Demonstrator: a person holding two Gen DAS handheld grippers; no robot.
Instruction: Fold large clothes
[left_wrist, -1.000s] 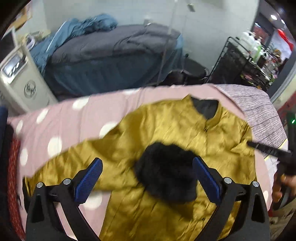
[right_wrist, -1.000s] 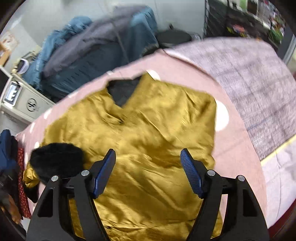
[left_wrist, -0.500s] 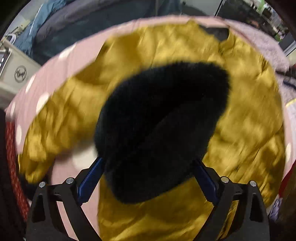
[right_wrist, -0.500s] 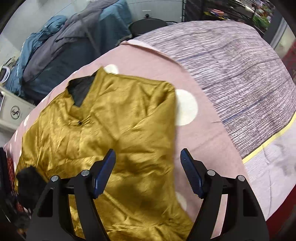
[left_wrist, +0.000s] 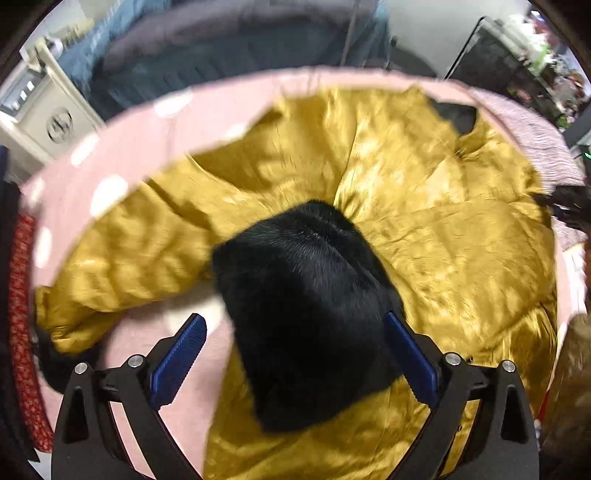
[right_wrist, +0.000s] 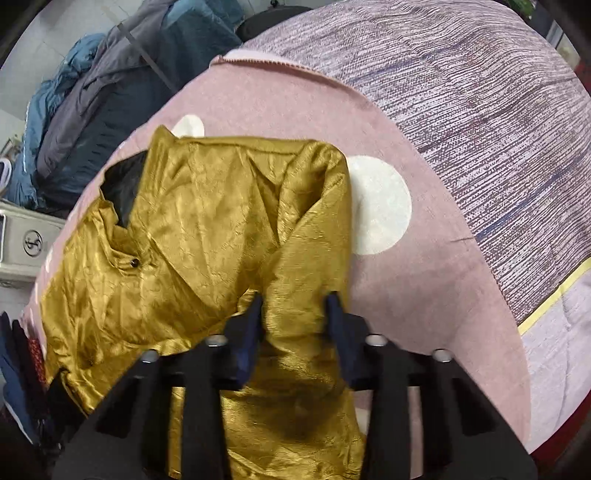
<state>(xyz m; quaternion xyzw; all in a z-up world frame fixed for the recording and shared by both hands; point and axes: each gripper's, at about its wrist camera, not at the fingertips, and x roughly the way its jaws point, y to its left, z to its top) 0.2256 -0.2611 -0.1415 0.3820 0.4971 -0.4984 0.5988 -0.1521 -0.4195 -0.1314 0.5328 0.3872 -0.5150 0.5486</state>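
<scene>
The mustard-gold satin jacket lies spread on the pink blanket with large white dots, its dark collar lining toward the far edge of the bed. Half a second ago my right gripper hung over the fabric with its jaws wide apart; now they have narrowed onto a raised ridge of gold fabric on the jacket's right side, and the cloth bunches up between them. I judge that as a grip on the jacket, though the jaws are not fully together.

My left gripper has its jaws spread wide. The black furry cuff at the end of the left sleeve sits between them, against the right-hand blue pad but apart from the other. A moment ago the cuff filled most of this view; it now looks smaller and lies across the jacket's front, so I have pulled back a little and hold nothing here.

So the left sleeve appears folded inward, and the right side seems next: with that ridge held, I can carry it over toward the middle.
</scene>
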